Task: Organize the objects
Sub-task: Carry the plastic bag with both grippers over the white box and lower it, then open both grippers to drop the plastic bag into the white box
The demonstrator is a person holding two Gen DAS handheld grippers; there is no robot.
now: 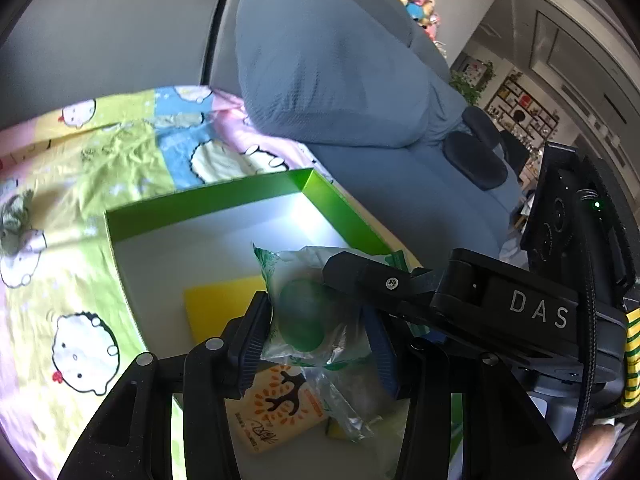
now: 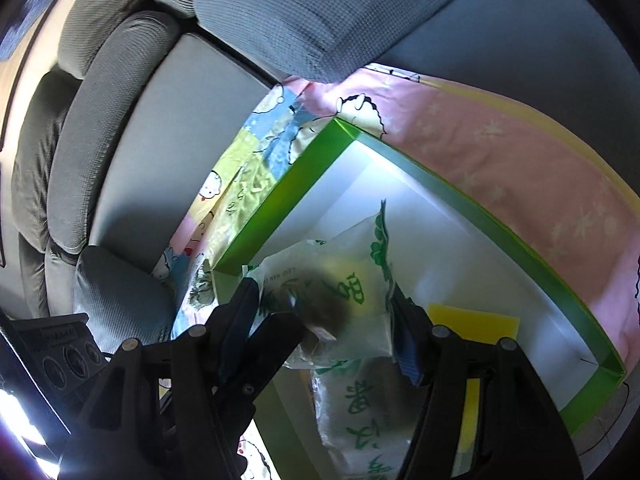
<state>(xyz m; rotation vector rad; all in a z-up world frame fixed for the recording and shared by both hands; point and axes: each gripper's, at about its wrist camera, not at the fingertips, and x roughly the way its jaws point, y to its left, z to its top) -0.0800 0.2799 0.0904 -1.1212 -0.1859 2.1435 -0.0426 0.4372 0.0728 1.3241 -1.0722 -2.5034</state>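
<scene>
While both hands hang over the green box [image 1: 208,200], each gripper carries a wrapped snack toward it, which fits a tidying job where loose packets are gathered into one container. The left gripper [image 1: 316,320] has its jaws closed on a clear packet with a green round sweet [image 1: 302,316], pinched at its sides so the wrapper hangs free above the box floor. The right gripper [image 2: 326,320] has its jaws closed on a pale packet with green lettering and a dark filling [image 2: 332,300], held likewise over the white interior. From the left wrist view, a finger of the right gripper reaches in just beside the green-sweet packet, so the two tools work close together.

The box lies open on a cartoon-print sheet [image 1: 80,152] spread over a grey sofa [image 1: 112,28]. Inside it lie a yellow card [image 2: 474,322], an orange-and-cream packet with a tree design [image 1: 276,408], and another green-lettered packet [image 2: 360,404] beneath the right gripper.
</scene>
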